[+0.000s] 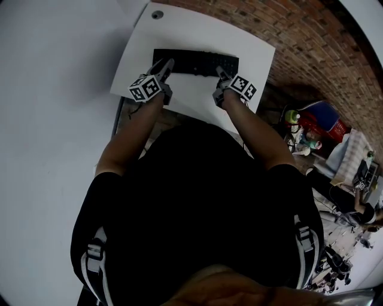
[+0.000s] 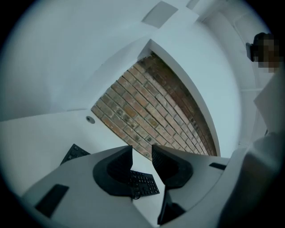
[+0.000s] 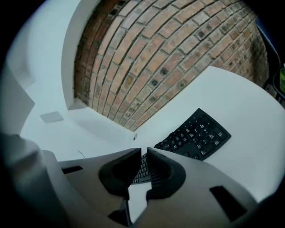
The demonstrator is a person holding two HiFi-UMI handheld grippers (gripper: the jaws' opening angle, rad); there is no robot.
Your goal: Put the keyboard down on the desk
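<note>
A black keyboard (image 1: 197,61) lies flat on the white desk (image 1: 203,33), parallel to its near edge. My left gripper (image 1: 167,64) hovers at the keyboard's left front corner, and my right gripper (image 1: 220,73) at its right front corner. In the left gripper view the left gripper (image 2: 142,153) has its jaws partly apart with nothing between them, and the keyboard (image 2: 143,182) shows below and beyond. In the right gripper view the right gripper (image 3: 144,153) has only a narrow slit between its jaws, also empty. There the keyboard (image 3: 196,133) rests on the desk past the fingertips.
A round cable hole (image 1: 157,14) sits at the desk's far left corner. A brick wall (image 1: 287,30) runs behind the desk. Bags and bottles (image 1: 311,128) crowd the floor to the right. The person's torso hides the desk's near edge.
</note>
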